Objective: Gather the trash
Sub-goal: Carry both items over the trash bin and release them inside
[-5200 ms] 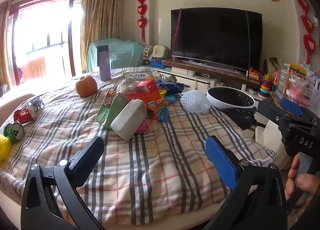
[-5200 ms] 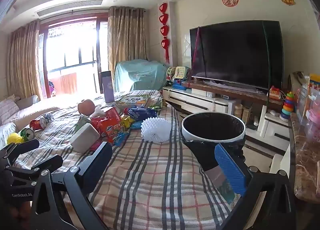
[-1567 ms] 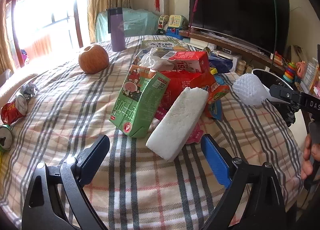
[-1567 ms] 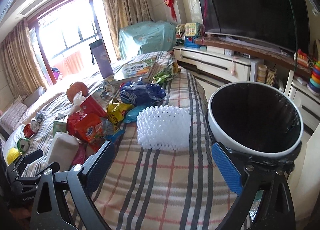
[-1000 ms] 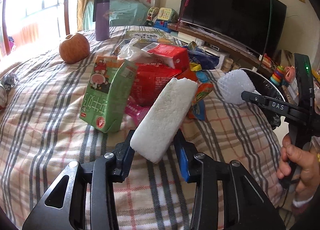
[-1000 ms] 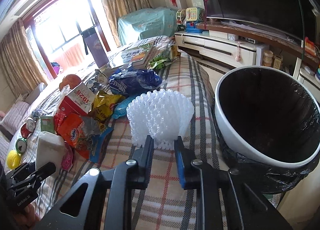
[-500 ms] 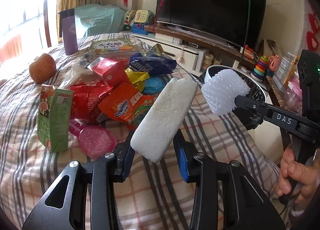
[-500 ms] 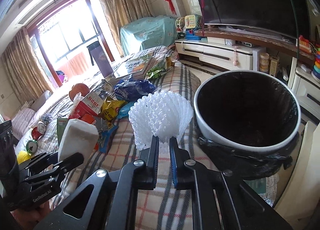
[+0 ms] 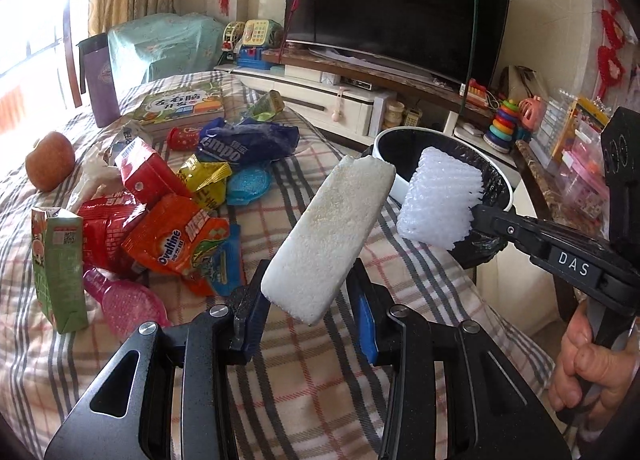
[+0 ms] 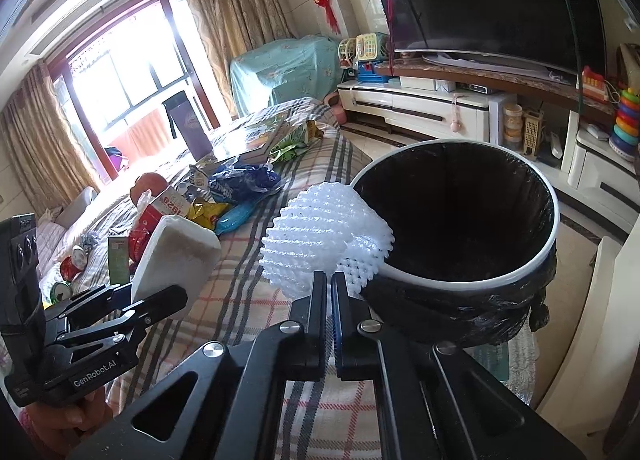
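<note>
Beside the far edge of the plaid-covered table (image 9: 420,272) stands the trash bin (image 10: 472,280), a round white-rimmed tub lined with a black bag whose slack bunches below the rim. Its inside shows only dark liner; whether anything lies at the bottom cannot be told. Its mouth is wide and unobstructed, and it stands lower than the tabletop, right against the cloth's edge.

The left gripper (image 9: 308,308) is clamped on a white foam block (image 9: 332,232), pads pressing its lower end on both sides; the block rises tilted up off the table, its top end toward the bin. In the right wrist view the same block (image 10: 176,256) sits in that gripper at the left, over the cloth.

The right gripper (image 10: 328,288) has its jaws squeezed nearly together on the thin lower edge of a white foam fruit net (image 10: 324,236), which fans out above the fingertips and hangs just at the near rim of the bin, partly over the table's edge. In the left wrist view the net (image 9: 438,199) hangs in front of the bin's mouth, with a hand (image 9: 588,360) gripping the handle.

Left on the table, well apart from the bin, lies a heap: a green carton (image 9: 60,264), an orange Ovaltine packet (image 9: 176,240), a red box (image 9: 152,175), a blue bag (image 9: 248,143), a pink lid (image 9: 128,300). The strip of cloth between heap and bin is bare.
</note>
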A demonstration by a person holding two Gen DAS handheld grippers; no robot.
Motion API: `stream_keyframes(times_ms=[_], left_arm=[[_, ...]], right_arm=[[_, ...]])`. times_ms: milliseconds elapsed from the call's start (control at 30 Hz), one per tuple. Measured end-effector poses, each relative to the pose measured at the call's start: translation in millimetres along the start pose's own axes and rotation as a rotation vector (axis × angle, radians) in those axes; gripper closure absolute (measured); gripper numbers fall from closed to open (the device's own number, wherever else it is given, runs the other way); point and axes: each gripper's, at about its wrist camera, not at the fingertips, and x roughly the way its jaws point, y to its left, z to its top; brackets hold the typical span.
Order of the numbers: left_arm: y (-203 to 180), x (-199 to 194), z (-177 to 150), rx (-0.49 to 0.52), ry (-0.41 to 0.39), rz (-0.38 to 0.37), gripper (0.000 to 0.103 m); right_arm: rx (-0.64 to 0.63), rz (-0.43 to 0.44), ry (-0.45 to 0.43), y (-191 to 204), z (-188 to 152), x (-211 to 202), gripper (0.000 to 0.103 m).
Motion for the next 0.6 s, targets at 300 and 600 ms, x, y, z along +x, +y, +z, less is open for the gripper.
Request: stream_keyframes(times_ms=[300, 600], left_arm=[[-2, 9, 8, 0.003, 0.009, -0.008, 0.067], [-25, 23, 27, 0.044, 0.01, -0.035, 0.067]], right_arm=[[0.018, -0.02, -0.038, -14, 13, -12, 0.101], [0.046, -0.069, -0.069, -40, 28, -17, 0.101]])
